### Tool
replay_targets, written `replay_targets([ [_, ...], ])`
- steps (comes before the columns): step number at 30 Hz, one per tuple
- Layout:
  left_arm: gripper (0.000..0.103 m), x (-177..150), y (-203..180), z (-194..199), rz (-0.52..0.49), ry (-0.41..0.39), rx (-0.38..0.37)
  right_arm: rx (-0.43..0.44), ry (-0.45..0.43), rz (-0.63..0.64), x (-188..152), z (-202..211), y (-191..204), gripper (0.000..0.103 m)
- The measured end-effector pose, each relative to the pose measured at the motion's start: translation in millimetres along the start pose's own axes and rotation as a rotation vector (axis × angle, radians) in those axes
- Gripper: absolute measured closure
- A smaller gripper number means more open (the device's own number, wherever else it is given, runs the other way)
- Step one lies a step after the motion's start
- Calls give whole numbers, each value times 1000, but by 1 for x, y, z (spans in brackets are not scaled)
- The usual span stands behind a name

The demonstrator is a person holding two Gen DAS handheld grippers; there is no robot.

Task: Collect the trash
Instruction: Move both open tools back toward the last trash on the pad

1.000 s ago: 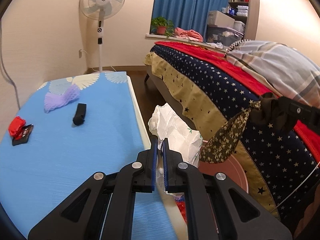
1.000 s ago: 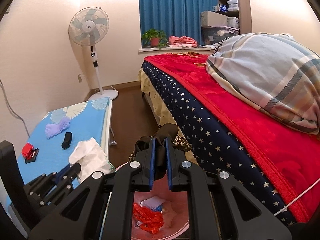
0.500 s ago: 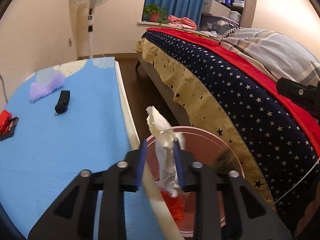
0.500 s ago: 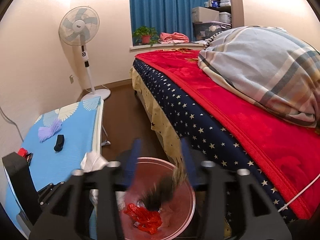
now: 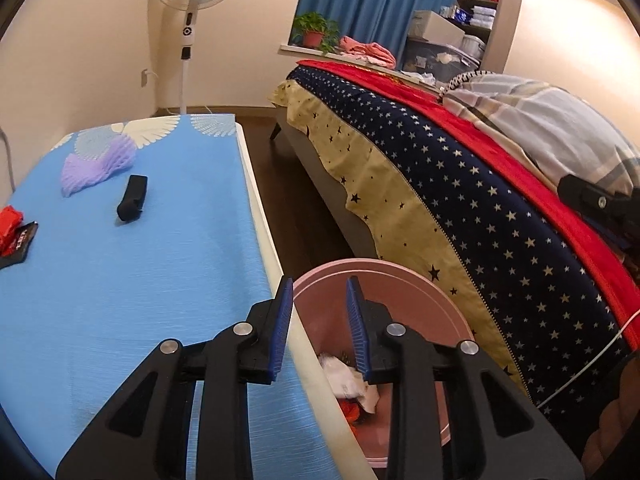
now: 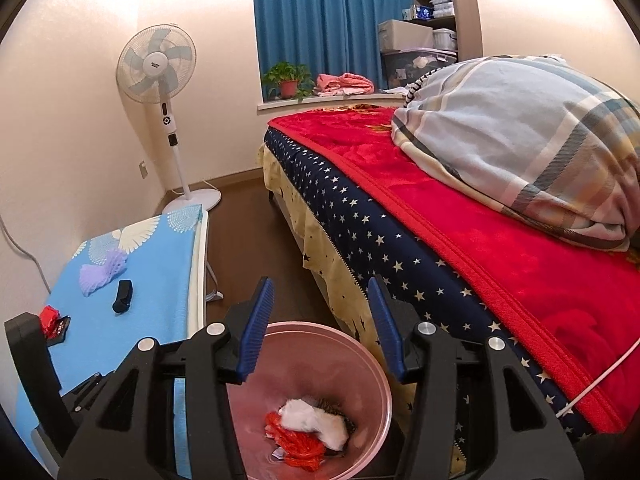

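Observation:
My left gripper [image 5: 319,282] is open and holds nothing, hovering over the near rim of the pink bin [image 5: 400,300] beside the blue table [image 5: 120,300]. My right gripper [image 6: 320,284] is open wider, also holding nothing, right above the same pink bin [image 6: 320,356]. Inside lie a white tissue [image 6: 312,420], red plastic scraps [image 6: 298,446] and a bit of dark starry cloth [image 6: 349,424]. On the table's far part rest a purple foam net [image 5: 96,164], a black strap [image 5: 132,198], a red wrapper [image 5: 10,222] and a black packet [image 5: 18,242].
A bed [image 6: 400,240] with a starred cover, a red blanket and a striped quilt [image 6: 520,152] runs along the right, close to the bin. A standing fan [image 6: 160,68] is in the far corner. Dark floor [image 5: 304,200] runs between table and bed.
Both grippers went from shut to open. The white tissue left my left gripper and the dark starry cloth left my right gripper; both now lie in the pink bin.

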State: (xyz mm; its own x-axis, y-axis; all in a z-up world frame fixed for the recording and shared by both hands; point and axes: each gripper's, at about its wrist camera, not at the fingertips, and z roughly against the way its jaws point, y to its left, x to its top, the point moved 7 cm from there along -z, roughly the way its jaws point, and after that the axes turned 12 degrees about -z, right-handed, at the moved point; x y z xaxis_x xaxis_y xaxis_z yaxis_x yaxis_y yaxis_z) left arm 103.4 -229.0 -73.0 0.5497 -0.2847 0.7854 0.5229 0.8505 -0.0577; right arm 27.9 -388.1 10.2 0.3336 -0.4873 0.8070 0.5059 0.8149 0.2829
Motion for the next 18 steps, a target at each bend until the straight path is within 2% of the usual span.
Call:
replay_targets([
  [6,75,1,6,9,-9,-22,26,34,1,6,-2,1,7,54],
  [10,76,3,25,21,12,-53,65,68,0,17,-8,0,23,55],
  [12,79,3,40,28,30,-70,95,89,-4,23,-11,-2,33,56],
  [15,88,2,64,37,59,-87,141,118,1,22,-16,-6,45,64],
  [18,90,1,86,44,83,-102,193,152,11,21,-23,-12,61,73],
])
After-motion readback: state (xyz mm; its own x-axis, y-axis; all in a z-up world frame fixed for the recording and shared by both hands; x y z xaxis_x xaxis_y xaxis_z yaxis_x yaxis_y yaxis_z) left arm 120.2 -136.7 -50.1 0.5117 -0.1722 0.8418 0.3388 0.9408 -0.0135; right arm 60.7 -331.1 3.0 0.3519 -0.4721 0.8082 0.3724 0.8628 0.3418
